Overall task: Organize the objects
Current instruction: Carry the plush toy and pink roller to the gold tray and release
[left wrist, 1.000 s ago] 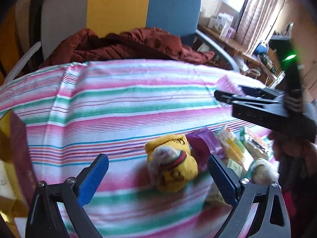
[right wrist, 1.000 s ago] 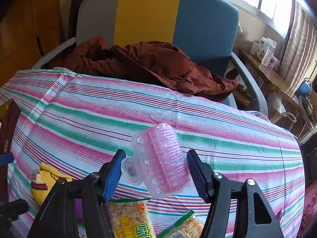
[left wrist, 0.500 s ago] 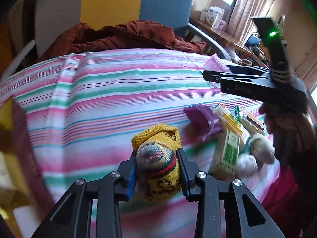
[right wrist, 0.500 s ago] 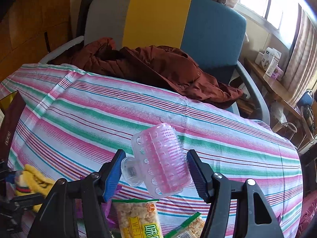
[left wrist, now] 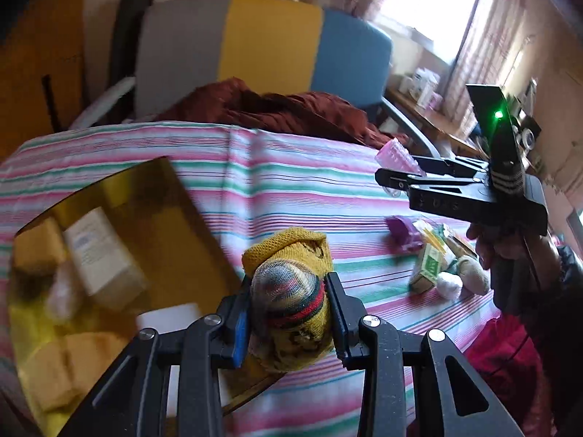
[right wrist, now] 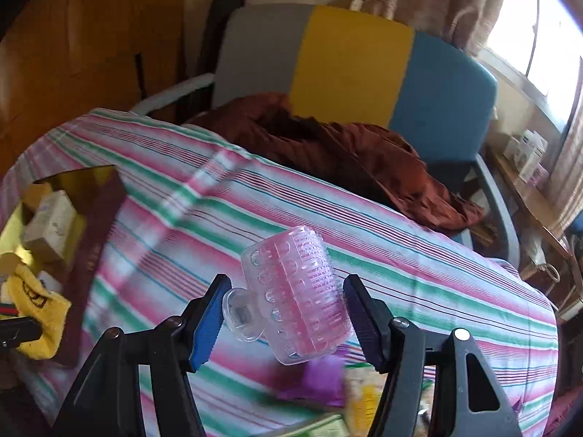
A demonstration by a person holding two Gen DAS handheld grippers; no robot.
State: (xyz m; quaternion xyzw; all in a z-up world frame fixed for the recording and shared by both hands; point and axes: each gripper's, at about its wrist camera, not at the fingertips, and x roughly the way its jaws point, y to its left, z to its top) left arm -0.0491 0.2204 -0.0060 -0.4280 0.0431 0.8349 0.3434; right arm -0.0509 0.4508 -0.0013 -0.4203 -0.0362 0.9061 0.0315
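Left wrist view: left claw [left wrist: 289, 311] is clamped on a rolled yellow sock [left wrist: 291, 291], both pads tight against its sides, carried clear of the striped table [left wrist: 291, 182]. A gold-lined box [left wrist: 120, 225] sits at 9 o'clock from the sock, already holding a pale carton [left wrist: 102, 258] and some blurred items I can't identify.

Right wrist view: right claw [right wrist: 282, 309] holds a pink hair roller [right wrist: 295, 295] in the air. Left pad presses the roller's clear end knob, right pad touches the barrel. Roller sits tilted, so that grip looks marginal.

Leftover pile lies at 3 o'clock in the left view: purple item [left wrist: 402, 231], green snack pack [left wrist: 431, 264], two pale balled socks [left wrist: 462, 276].

My read: sock goes into the box next. Tips:
- Bring the sock fully over the box interior before opening, not over the rim.
- Aim for the bare gold floor beside the carton.
- Lower first, then release. A rolled sock bounces and rolls.
- Keep the right claw level and parked away, since the roller could slip.
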